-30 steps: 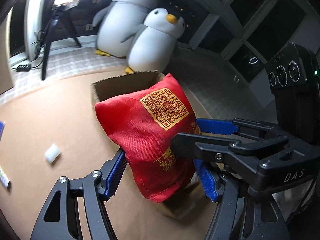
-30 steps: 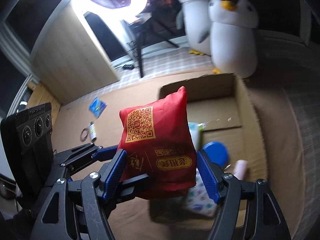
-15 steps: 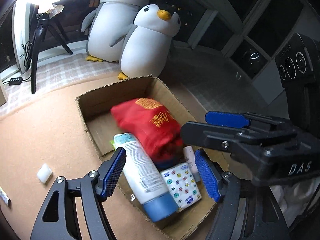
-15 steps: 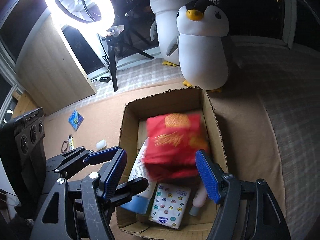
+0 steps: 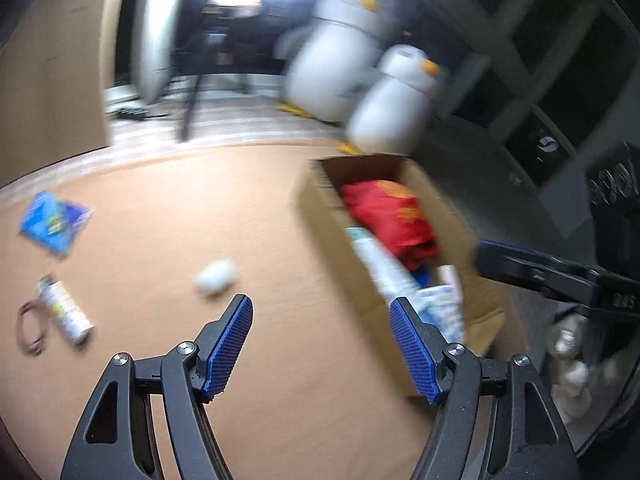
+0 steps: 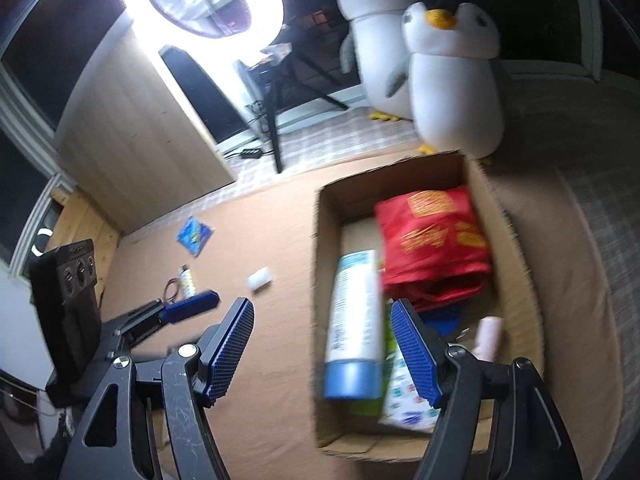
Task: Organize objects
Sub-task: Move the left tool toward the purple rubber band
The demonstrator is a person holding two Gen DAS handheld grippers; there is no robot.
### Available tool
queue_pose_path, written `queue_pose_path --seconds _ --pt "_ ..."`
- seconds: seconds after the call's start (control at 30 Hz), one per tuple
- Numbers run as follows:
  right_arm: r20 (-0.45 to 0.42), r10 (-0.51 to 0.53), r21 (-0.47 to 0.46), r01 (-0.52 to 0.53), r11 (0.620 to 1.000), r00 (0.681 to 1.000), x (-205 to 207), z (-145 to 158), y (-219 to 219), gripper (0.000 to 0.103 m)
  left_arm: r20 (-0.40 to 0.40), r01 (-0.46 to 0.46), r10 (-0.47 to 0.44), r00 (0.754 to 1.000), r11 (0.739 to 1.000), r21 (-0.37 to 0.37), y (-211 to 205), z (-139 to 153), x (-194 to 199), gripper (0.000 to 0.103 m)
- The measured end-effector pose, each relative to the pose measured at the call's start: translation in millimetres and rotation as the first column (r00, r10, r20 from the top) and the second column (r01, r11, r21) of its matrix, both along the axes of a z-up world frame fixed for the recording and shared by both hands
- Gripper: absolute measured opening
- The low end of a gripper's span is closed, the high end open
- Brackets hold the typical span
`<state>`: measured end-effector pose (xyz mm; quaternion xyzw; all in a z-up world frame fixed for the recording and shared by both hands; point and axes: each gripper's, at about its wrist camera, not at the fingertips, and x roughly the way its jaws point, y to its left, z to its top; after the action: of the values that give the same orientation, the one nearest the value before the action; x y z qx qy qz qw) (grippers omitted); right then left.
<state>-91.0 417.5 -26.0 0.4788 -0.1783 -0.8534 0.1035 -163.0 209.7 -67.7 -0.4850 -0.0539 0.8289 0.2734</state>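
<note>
Now between items: red bag (image 6: 434, 246) already down in the cardboard box (image 6: 326, 232), lying toward its far end beside the white tube with a blue cap (image 6: 352, 324), a patterned packet (image 6: 404, 396) at the near end. Left gripper (image 5: 322, 344) empty, jaws wide apart, aimed down at bare brown surface left of the box (whether a table or a covered floor, hard to say). Right gripper (image 6: 322, 350) likewise spread and empty, its right pad over the box, its left pad over the brown surface.

Left to gather, by the look of it: small white block (image 5: 216, 276) nearest the left gripper, then the little bottle (image 5: 66, 312) with a dark loop (image 5: 28, 330) just beside it, and the blue packet (image 5: 54, 222) farthest off.

Next move, probably: carry the left gripper out and down over the white block, straddle it squarely, close. Low and small, so a flat, careful approach. Left view blurred (details of the small items not to be trusted).
</note>
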Motion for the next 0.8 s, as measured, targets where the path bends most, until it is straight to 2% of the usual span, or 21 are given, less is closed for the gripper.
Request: queue_pose_path --seconds 0.13,0.23,0.43,0.53,0.63,0.8 --pt "-0.007 0.032 0.0 -0.032 0.999 0.999 7 0 -25 0.068 0.022 -0.14 0.141 0.99 0.99 -0.035 -72 -7 -6 0.074" --pt "-0.006 0.058 -0.007 -0.058 0.998 0.998 10 1 -44 0.068 0.03 -0.264 0.267 0.963 0.962 -0.071 -128 -13 -15 0.074" --pt "0.0 0.103 0.007 -0.103 0.995 0.995 6 1 -79 0.068 0.046 -0.401 0.413 0.91 0.902 -0.162 -209 -28 -32 0.074" --pt "0.019 0.107 0.006 -0.107 0.994 0.994 1 -2 -93 0.068 0.075 -0.432 0.452 0.889 0.881 -0.194 -238 -44 -40 0.072" --pt "0.033 0.124 -0.008 -0.123 0.992 0.992 -4 -5 -107 0.068 0.116 -0.437 0.466 0.877 0.875 -0.211 -256 -60 -49 0.064" --pt "0.048 0.143 0.002 -0.143 0.99 0.989 -10 -10 -125 0.068 0.121 -0.406 0.448 0.886 0.875 -0.264 -250 -77 -62 0.064"
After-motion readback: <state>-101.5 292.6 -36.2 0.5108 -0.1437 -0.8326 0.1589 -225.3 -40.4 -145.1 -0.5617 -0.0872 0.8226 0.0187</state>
